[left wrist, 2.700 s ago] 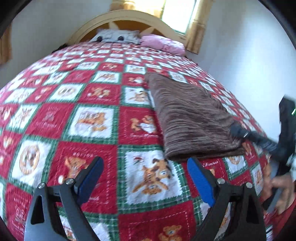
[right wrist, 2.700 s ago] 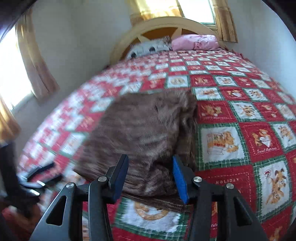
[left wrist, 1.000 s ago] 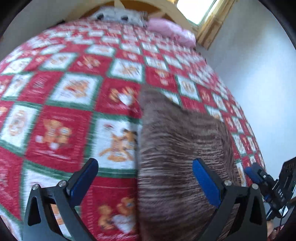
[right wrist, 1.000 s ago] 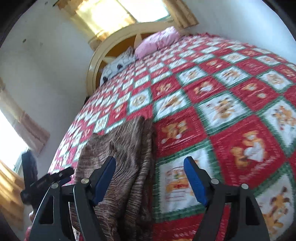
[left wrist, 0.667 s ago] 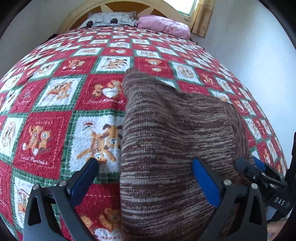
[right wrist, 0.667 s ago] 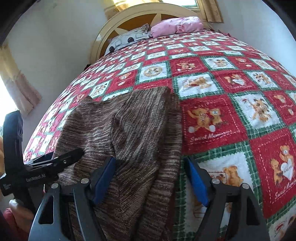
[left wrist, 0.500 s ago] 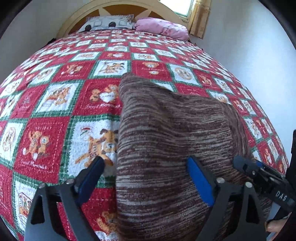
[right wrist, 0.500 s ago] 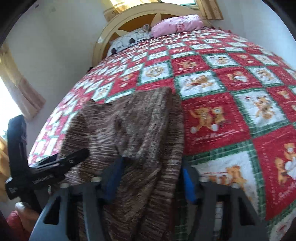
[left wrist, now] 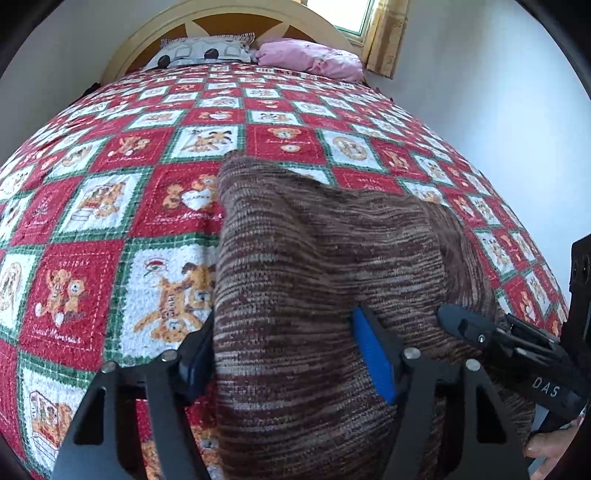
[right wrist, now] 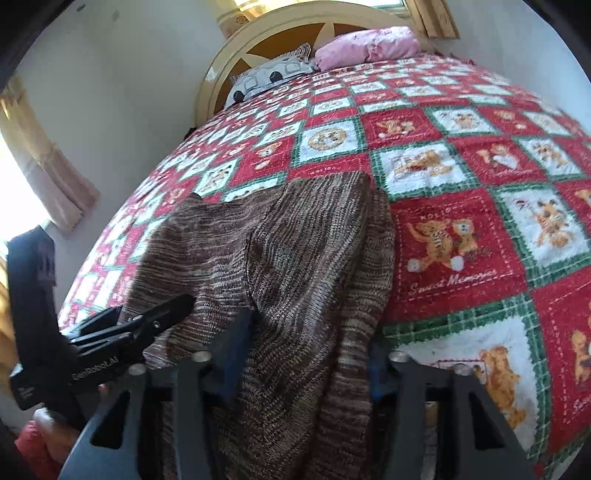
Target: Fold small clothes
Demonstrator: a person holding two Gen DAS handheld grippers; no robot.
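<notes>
Both grippers brought down onto near edge of brown sweater [left wrist: 314, 266] since earlier frames. Left gripper [left wrist: 291, 354] closing, left corner between jaws; right gripper [right wrist: 310, 354] closing, right corner between jaws. Sweater laid on quilt [left wrist: 110, 206], long axis running away toward headboard [left wrist: 221, 22].
</notes>
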